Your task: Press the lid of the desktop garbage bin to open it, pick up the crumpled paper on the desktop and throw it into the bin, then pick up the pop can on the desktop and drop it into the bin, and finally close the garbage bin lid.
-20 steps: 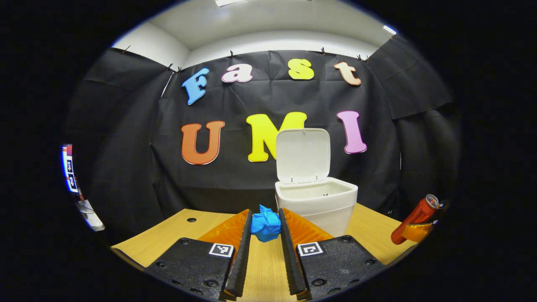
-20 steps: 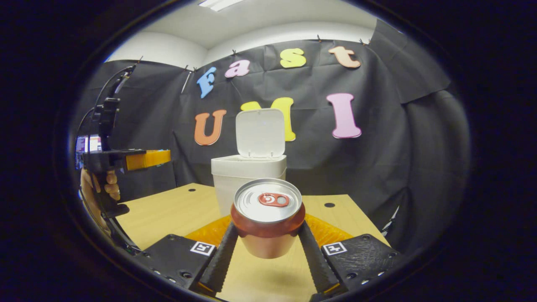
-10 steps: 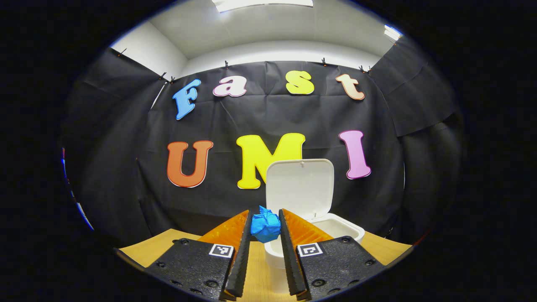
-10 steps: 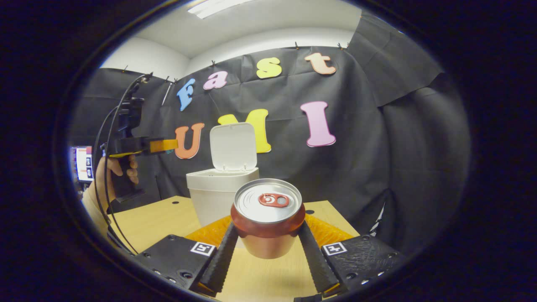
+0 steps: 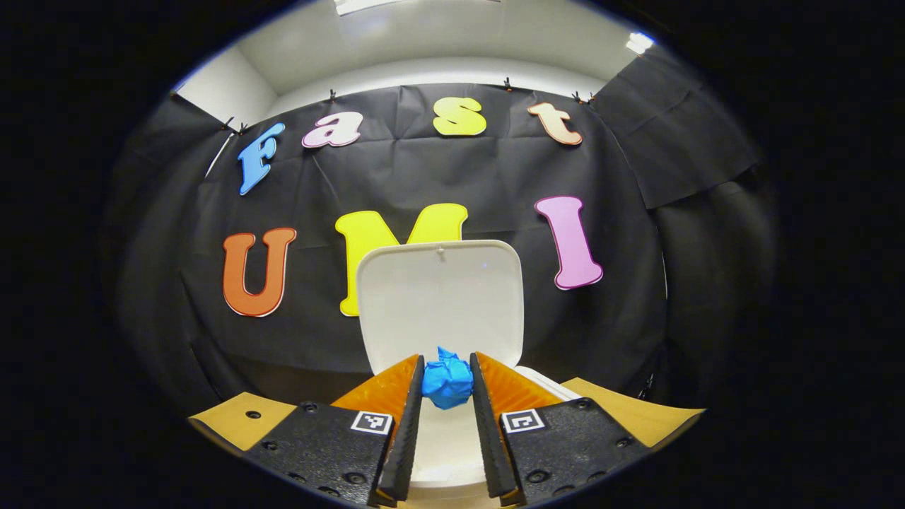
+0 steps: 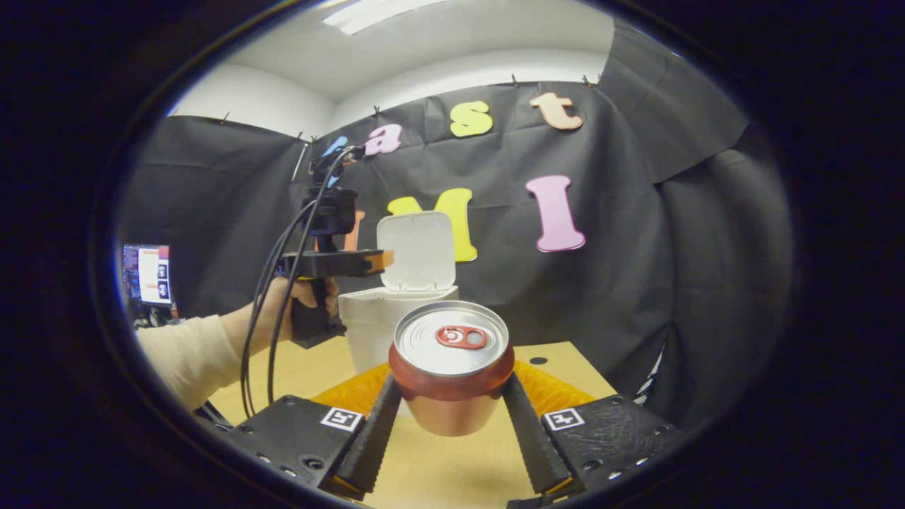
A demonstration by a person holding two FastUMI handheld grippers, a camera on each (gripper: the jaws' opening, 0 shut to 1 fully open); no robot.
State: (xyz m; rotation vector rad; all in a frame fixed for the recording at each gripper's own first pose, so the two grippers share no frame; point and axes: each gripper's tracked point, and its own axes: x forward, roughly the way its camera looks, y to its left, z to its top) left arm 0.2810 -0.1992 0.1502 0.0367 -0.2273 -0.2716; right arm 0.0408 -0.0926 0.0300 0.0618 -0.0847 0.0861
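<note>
While the left gripper (image 5: 447, 385) pinches the crumpled paper (image 5: 447, 382) — light, soft — the right gripper (image 6: 452, 396) apparently clamps the pop can (image 6: 451, 367) mid-body, thin-walled, slippery.

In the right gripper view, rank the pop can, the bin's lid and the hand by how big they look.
1. Pop can, largest, though it sits nearest the camera.
2. Bin's lid and hand look similar; I won't rank them.

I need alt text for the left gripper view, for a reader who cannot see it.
The left tool grips a blue crumpled paper just above the open white bin, whose lid stands upright behind it. The wooden desktop shows at both sides.
</note>
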